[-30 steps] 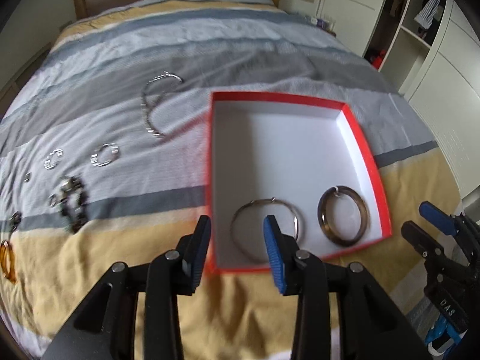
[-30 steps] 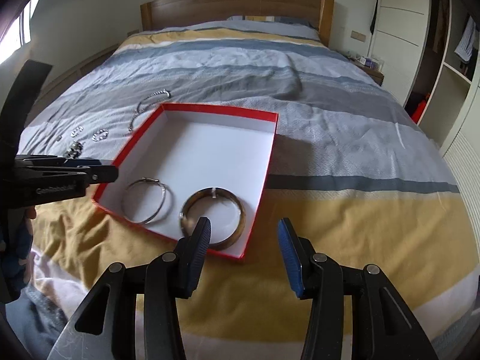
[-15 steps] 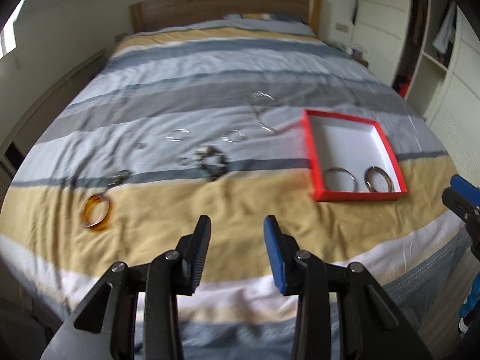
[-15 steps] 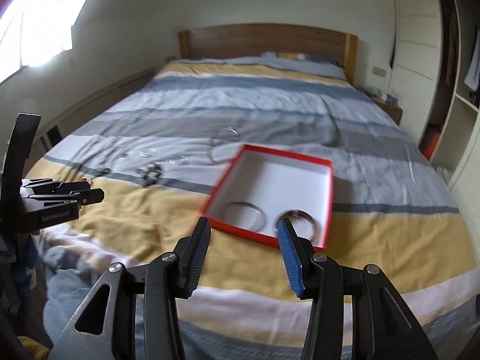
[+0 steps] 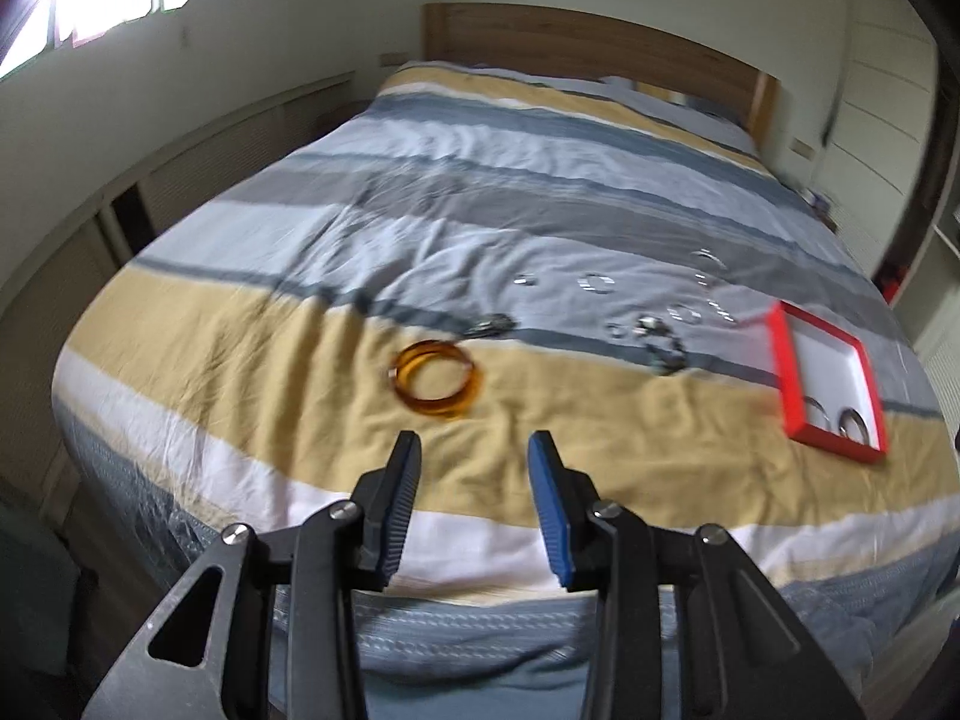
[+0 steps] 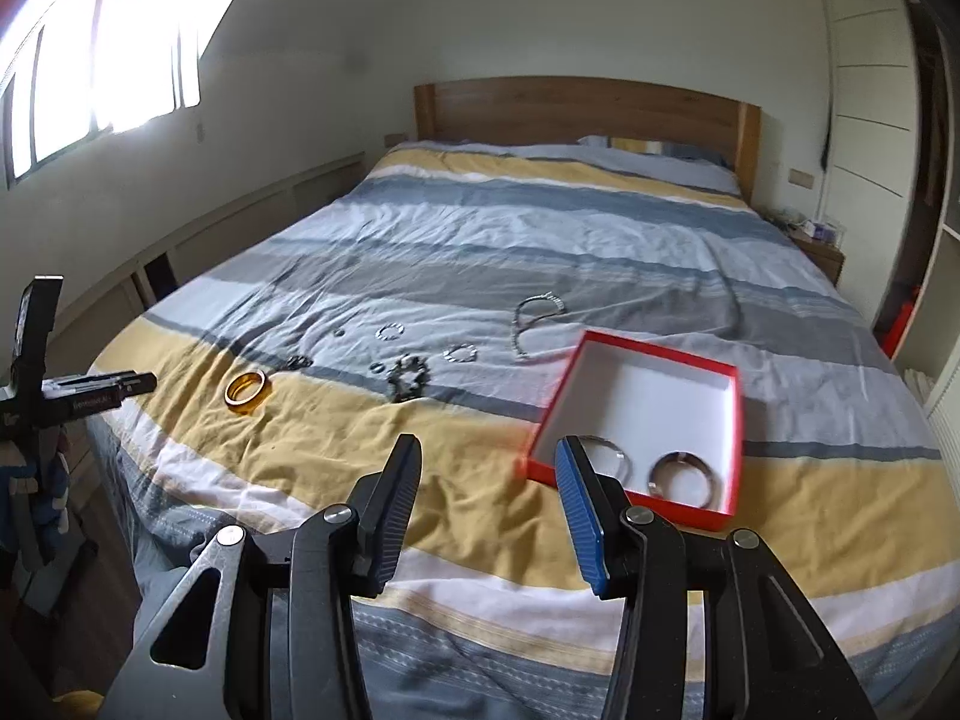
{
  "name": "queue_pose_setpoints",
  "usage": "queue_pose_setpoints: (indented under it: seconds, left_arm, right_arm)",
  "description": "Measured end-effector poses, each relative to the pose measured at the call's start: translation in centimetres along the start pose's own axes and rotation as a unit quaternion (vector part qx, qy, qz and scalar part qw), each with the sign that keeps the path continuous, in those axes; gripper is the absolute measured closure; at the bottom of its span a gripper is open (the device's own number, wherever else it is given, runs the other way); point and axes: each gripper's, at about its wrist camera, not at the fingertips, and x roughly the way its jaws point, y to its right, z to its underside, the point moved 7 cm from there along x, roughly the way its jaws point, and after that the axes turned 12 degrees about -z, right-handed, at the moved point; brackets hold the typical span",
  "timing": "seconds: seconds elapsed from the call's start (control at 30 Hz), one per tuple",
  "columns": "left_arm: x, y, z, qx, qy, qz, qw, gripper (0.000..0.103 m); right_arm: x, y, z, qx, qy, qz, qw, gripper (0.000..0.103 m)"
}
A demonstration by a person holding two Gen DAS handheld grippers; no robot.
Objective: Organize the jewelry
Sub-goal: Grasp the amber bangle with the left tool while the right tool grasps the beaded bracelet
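A red box [image 6: 720, 369] with a white inside lies on the bed and holds a thin silver bangle [image 6: 618, 459] and a dark bangle [image 6: 681, 477]; it shows at the right in the left wrist view [image 5: 786, 360]. An amber bangle [image 5: 435, 387] lies on the yellow stripe just beyond my open, empty left gripper [image 5: 474, 462]; it also shows in the right wrist view [image 6: 246, 391]. Several silver rings, a dark chain bracelet [image 6: 407, 381] and a silver necklace [image 6: 534, 318] lie between bangle and box. My right gripper [image 6: 486, 468] is open and empty, near the box's front left corner.
The striped bed [image 6: 540, 228] has a wooden headboard [image 6: 588, 108]. White wardrobes [image 6: 870, 90] stand on the right, a low wall ledge and window on the left. The left gripper shows at the left edge of the right wrist view [image 6: 90, 393].
Both grippers have pulled back and away from the box. The left has swung left to face the amber bangle. Both stayed open and empty.
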Motion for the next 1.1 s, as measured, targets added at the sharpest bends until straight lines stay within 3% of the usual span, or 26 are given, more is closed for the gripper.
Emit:
queue_pose_setpoints:
  seconds: [0.33, 0.7, 0.87, 1.1]
  left_arm:
    - [9.8, -4.0, 0.0, -0.049, -0.052, -0.006, 0.9974, 0.068]
    - [19.3, -2.5, -2.2, -0.05, -0.096, -0.002, 0.9941, 0.068]
    - [22.4, -1.9, -2.0, -0.045, -0.109, -0.011, 0.993, 0.068]
    - [23.1, -1.4, -1.8, -0.028, -0.092, -0.027, 0.995, 0.069]
  right_arm:
    - [12.1, -3.4, -0.6, -0.02, -0.064, -0.051, 0.996, 0.049]
    - [24.5, -4.2, -2.2, -0.01, -0.119, -0.083, 0.989, 0.038]
    - [29.5, -3.5, -2.4, -0.004, -0.138, -0.08, 0.987, 0.037]
    - [35.0, -1.9, -1.8, 0.017, -0.171, -0.074, 0.982, 0.039]
